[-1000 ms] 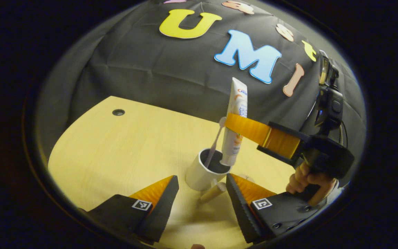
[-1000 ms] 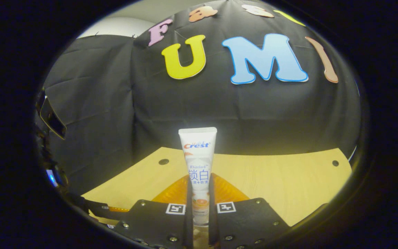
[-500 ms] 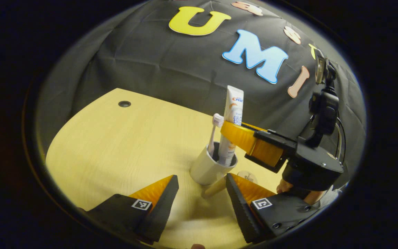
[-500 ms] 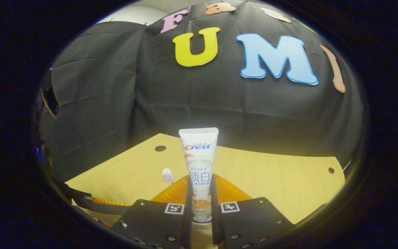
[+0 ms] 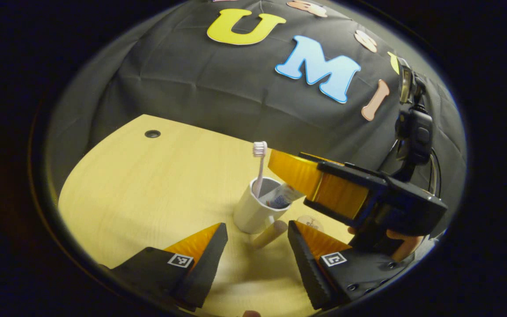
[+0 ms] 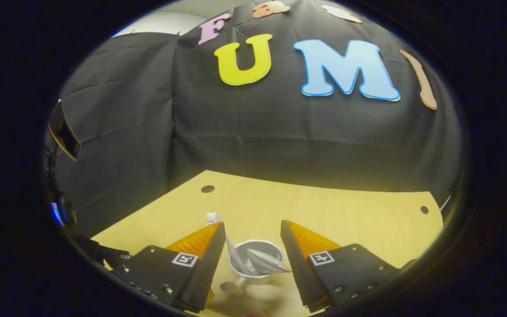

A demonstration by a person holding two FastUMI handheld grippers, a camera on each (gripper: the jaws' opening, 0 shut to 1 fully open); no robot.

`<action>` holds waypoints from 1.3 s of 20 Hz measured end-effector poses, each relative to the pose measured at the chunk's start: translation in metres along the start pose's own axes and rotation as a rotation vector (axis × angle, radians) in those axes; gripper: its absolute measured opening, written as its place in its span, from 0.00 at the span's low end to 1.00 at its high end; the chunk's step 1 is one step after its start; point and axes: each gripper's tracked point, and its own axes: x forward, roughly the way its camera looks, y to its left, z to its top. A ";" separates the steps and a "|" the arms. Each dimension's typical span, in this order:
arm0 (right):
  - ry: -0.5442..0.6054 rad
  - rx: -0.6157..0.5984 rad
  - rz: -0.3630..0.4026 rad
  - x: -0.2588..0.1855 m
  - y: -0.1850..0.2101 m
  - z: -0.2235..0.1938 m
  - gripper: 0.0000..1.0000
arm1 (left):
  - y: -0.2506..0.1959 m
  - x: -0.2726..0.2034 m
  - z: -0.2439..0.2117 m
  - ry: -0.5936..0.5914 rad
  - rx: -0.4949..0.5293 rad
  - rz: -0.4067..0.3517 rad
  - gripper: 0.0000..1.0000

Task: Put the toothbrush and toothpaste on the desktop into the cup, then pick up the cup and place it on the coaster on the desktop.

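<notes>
A white cup (image 5: 248,214) with a wooden handle (image 5: 269,233) stands on the desk just beyond my left gripper (image 5: 257,225), which is open around nothing. The toothbrush (image 5: 259,167) stands in the cup, head up. The toothpaste tube (image 5: 282,197) lies slanted inside it against the rim. My right gripper (image 5: 285,162) hovers open just above and to the right of the cup. In the right gripper view, the right gripper (image 6: 252,224) is open over the cup (image 6: 240,275), with the toothbrush (image 6: 222,233) and the tube (image 6: 266,263) below it. A round pale coaster (image 5: 310,221) lies right of the cup.
The light wooden desk (image 5: 148,189) has small dark cable holes (image 5: 152,133) near its far edge. The booth's black cloth wall (image 6: 280,132) rises right behind the desk. A hand (image 5: 401,244) holds the right gripper's handle at the lower right.
My right gripper has opened and let go of the toothpaste, which dropped into the cup and now leans on the rim. The toothbrush has shifted more upright.
</notes>
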 end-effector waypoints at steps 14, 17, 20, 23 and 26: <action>-0.082 0.052 -0.093 -0.081 -0.062 0.046 0.76 | -0.021 0.038 -0.011 0.085 0.074 0.018 0.90; -0.091 0.029 -0.128 -0.095 -0.076 0.050 0.76 | -0.024 0.048 -0.015 0.114 0.084 0.028 0.96; -0.099 0.001 -0.144 -0.106 -0.086 0.050 0.76 | -0.019 0.059 -0.025 0.160 0.077 0.061 0.96; -0.080 -0.016 -0.156 -0.113 -0.096 0.043 0.76 | -0.014 0.065 -0.033 0.227 0.074 0.099 0.90; -0.062 -0.014 -0.181 -0.119 -0.112 0.035 0.76 | -0.014 0.071 -0.040 0.300 0.054 0.122 0.93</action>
